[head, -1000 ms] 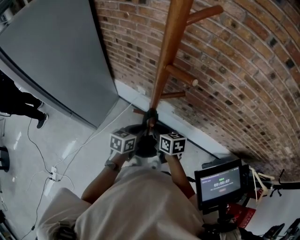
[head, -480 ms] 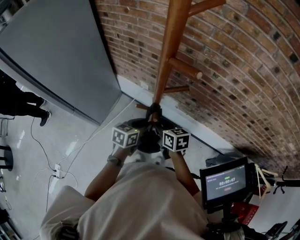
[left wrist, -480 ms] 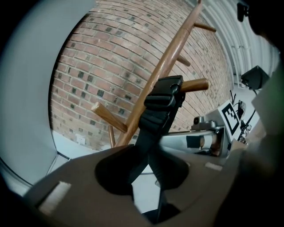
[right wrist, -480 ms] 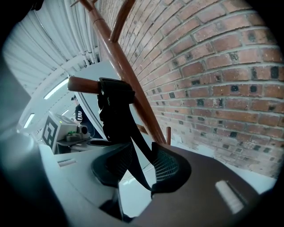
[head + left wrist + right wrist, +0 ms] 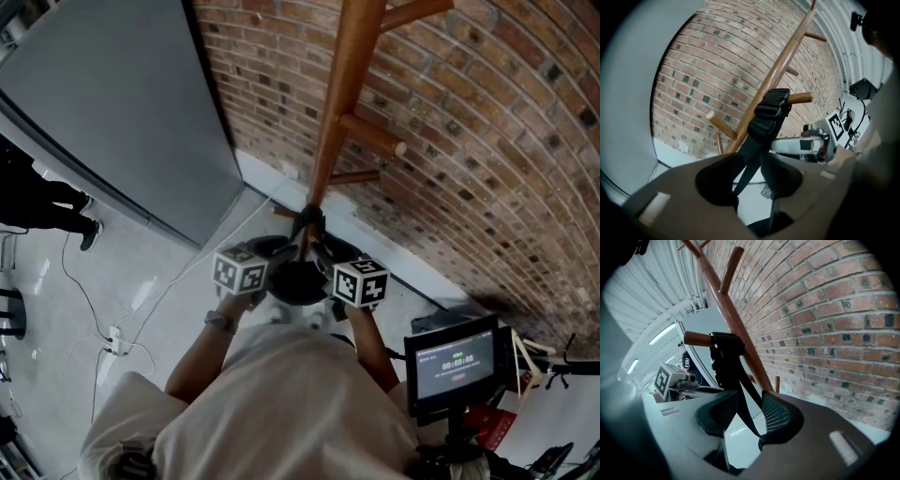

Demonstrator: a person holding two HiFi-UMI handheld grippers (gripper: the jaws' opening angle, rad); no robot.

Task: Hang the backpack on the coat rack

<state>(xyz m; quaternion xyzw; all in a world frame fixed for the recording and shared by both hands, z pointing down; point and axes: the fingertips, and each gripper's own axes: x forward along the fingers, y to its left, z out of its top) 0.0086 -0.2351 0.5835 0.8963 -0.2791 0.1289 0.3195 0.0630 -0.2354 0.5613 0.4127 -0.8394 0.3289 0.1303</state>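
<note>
Backpack [image 5: 298, 281] hangs on rack [image 5: 342, 103], padded handle [image 5: 771, 111] looped over peg [image 5: 799, 98]. Left gripper [image 5: 749, 178] and right gripper [image 5: 743, 416] jaws are opening, with slack straps [image 5: 745, 399] between them, unpinched. Judged soft and fairly heavy; the handle is the soundest hold.

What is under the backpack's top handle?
A wooden peg of the coat rack, its free end sticking out. The handle covers where it joins the rack.

Arms forward, left gripper [image 5: 751, 176] and right gripper [image 5: 743, 420] jaws opening, a strap [image 5: 751, 152] between each.
</note>
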